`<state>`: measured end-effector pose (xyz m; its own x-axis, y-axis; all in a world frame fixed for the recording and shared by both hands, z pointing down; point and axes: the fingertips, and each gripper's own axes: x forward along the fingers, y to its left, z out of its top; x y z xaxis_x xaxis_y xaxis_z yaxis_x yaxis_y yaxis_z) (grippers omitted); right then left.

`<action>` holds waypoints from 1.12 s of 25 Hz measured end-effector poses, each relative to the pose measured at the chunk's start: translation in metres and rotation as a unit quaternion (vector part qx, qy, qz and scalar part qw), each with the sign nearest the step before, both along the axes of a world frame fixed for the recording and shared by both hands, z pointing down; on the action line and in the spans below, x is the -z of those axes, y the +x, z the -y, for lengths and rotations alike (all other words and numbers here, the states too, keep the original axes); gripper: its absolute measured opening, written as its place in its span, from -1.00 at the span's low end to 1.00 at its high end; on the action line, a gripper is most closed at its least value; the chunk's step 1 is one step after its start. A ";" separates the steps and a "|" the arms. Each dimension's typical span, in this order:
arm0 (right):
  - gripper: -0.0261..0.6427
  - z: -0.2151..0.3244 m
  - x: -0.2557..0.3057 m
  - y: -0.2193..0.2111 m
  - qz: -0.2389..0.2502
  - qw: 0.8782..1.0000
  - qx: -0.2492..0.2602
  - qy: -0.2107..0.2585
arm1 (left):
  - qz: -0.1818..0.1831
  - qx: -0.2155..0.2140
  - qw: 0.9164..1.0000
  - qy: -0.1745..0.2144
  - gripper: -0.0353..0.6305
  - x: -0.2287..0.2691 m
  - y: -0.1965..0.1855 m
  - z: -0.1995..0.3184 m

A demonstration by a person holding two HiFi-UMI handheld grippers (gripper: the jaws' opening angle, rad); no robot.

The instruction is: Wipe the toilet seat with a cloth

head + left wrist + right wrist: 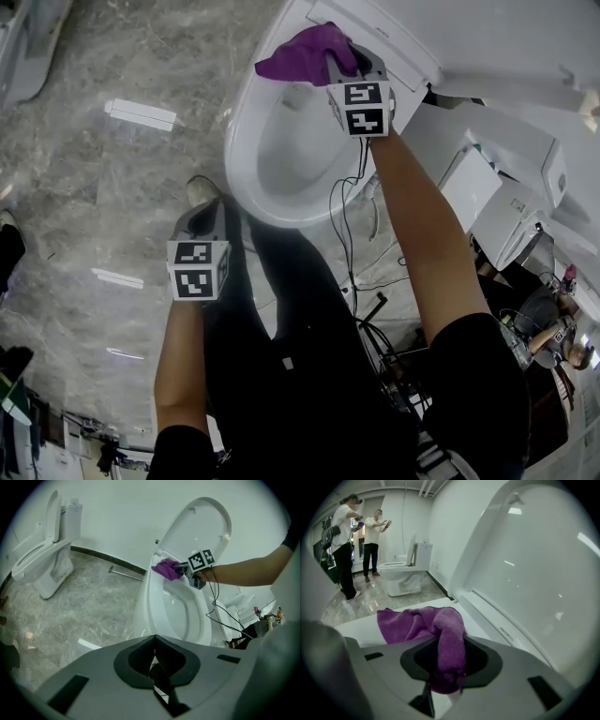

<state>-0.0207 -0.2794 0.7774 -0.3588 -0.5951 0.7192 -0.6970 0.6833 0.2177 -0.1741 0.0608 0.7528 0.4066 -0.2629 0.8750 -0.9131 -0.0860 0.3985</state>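
Observation:
The purple cloth is bunched between the jaws of my right gripper, which is shut on it. It rests on the back of the white toilet seat, close to the hinge of the raised lid. In the right gripper view the cloth spreads forward and left from the right gripper over the seat. My left gripper hangs in front of the bowl, well short of the seat, shut and empty. The left gripper view shows the left gripper, the cloth and the right gripper.
A second toilet stands at the far left on the marble floor. More white fixtures and loose cables lie to the right of the bowl. Two people stand in the background. A shoe is planted by the bowl's front.

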 end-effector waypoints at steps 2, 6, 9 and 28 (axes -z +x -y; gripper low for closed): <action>-0.56 -0.009 -0.001 0.014 -0.026 1.000 0.017 0.007 | 0.000 -0.009 1.000 0.000 -0.87 0.000 0.005 0.000; -0.56 -0.027 -0.007 0.049 -0.076 0.996 0.043 0.017 | -0.001 -0.030 1.000 -0.002 -0.87 -0.003 0.021 -0.002; -0.56 -0.037 -0.010 0.080 -0.093 0.995 0.041 0.016 | 0.000 -0.047 0.999 -0.003 -0.87 -0.003 0.038 0.000; -0.56 -0.132 -0.009 0.224 0.040 0.965 -0.239 -0.099 | 0.002 -0.111 0.994 0.016 -0.87 0.018 0.115 0.004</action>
<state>0.2035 -0.1470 0.7860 -0.1366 -0.5604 0.8169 -0.9523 0.3014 0.0475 -0.0593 0.0565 0.7349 0.4542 -0.1945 0.8694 -0.8720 -0.2971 0.3891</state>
